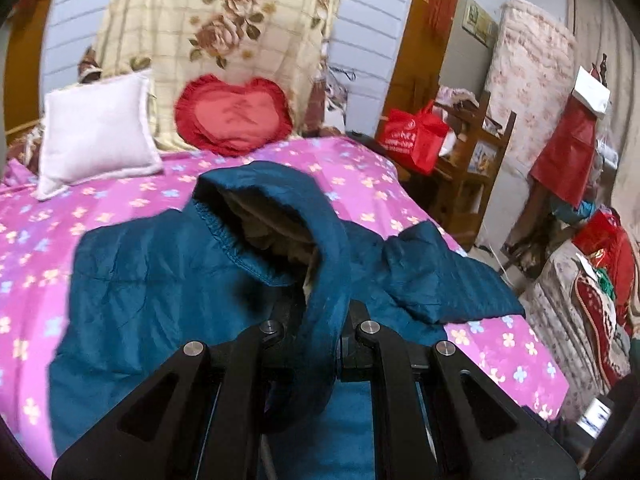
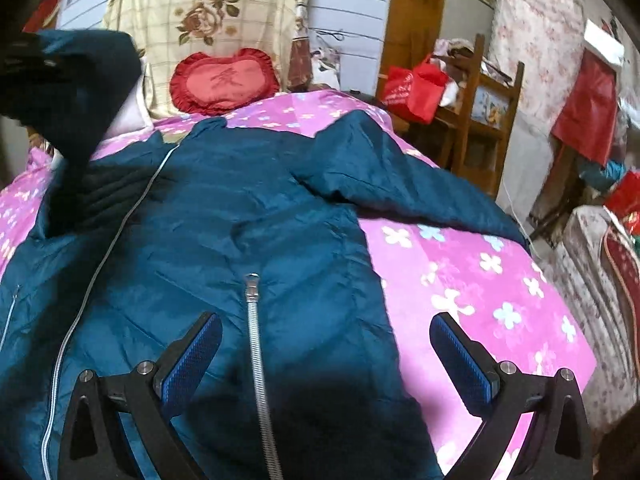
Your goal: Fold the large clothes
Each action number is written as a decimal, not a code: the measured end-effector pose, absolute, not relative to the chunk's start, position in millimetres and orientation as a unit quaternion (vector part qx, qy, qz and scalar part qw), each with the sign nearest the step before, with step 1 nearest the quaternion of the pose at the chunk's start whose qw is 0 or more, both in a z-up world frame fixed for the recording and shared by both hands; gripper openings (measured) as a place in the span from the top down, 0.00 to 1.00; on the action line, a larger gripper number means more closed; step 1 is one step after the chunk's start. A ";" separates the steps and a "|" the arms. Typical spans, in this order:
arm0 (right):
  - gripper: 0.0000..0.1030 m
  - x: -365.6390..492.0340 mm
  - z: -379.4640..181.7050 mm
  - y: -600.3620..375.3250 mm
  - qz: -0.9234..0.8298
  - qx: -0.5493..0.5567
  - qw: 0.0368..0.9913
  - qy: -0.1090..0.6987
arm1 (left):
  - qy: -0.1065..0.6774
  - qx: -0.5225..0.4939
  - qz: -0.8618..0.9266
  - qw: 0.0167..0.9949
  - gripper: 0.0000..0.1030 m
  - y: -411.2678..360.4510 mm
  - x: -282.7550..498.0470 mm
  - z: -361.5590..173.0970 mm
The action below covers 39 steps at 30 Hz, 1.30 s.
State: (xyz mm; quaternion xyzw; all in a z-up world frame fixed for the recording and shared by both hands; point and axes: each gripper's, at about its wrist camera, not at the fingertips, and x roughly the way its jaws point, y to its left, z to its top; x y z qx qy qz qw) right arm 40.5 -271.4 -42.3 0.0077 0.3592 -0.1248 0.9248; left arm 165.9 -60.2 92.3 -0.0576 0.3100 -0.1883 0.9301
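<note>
A teal padded jacket (image 2: 256,216) with silver zippers lies spread on the pink flowered bed (image 2: 480,264). In the left wrist view my left gripper (image 1: 316,320) is shut on the jacket's hood rim (image 1: 328,280) and holds the hood (image 1: 272,200) lifted above the jacket body (image 1: 152,288). In the right wrist view my right gripper (image 2: 326,328) is open and empty, low over the jacket front by a zipper (image 2: 254,320). The left gripper with the raised hood shows at the upper left (image 2: 72,80). One sleeve (image 2: 420,188) stretches right across the bed.
A white pillow (image 1: 96,136), a red heart cushion (image 1: 236,112) and a floral quilt (image 1: 224,28) sit at the bed's head. A wooden chair (image 2: 488,112) with a red bag (image 2: 416,88) stands right of the bed, with cluttered bundles beyond.
</note>
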 end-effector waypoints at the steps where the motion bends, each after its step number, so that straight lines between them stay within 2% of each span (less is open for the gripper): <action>1: 0.00 40.3 -43.3 -275.1 -0.125 0.015 0.924 0.362 | 0.321 -0.069 -0.198 0.924 0.92 -65.1 174.7 84.9; 7: 0.00 46.2 -46.9 -278.4 -0.119 0.034 0.918 0.377 | 0.363 -0.107 -0.231 0.896 0.92 -87.2 211.1 49.2; 12: 0.00 51.6 -51.4 -271.4 -0.116 0.020 0.914 0.388 | 0.392 -0.091 -0.232 0.885 0.90 -111.2 231.0 13.2; 14: 0.00 52.9 -53.7 -271.1 -0.118 0.019 0.911 0.395 | 0.406 -0.082 -0.231 0.880 0.81 -118.3 235.9 0.0; 15: 0.00 53.6 -54.7 -272.1 -0.120 0.020 0.910 0.397 | 0.416 -0.077 -0.234 0.875 0.63 -123.3 237.9 -6.6; 16: 0.00 53.4 -55.6 -273.0 -0.122 0.021 0.909 0.398 | 0.420 -0.075 -0.234 0.874 0.41 -124.5 238.3 -10.6; 17: 0.00 53.6 -56.3 -274.1 -0.123 0.024 0.908 0.399 | 0.420 -0.075 -0.230 0.875 0.33 -123.9 237.1 -14.0; 18: 0.00 54.2 -56.7 -275.6 -0.126 0.029 0.907 0.400 | 0.416 -0.079 -0.228 0.877 0.30 -121.6 234.3 -14.9; 23: 0.00 58.7 -59.9 -273.9 -0.124 0.043 0.905 0.406 | 0.424 -0.089 -0.250 0.866 0.30 -111.3 221.9 -15.4; 30: 0.00 63.1 -59.7 -263.5 -0.126 0.038 0.909 0.397 | 0.411 -0.080 -0.266 0.868 0.30 -53.5 183.3 -7.5; 35: 0.00 68.0 -62.2 -250.2 -0.120 0.028 0.910 0.397 | 0.385 -0.048 -0.190 0.902 0.30 15.0 169.7 -6.4; 39: 0.00 69.5 -63.5 -241.3 -0.115 0.020 0.913 0.392 | 0.367 -0.020 -0.047 0.929 0.30 71.6 184.4 -16.1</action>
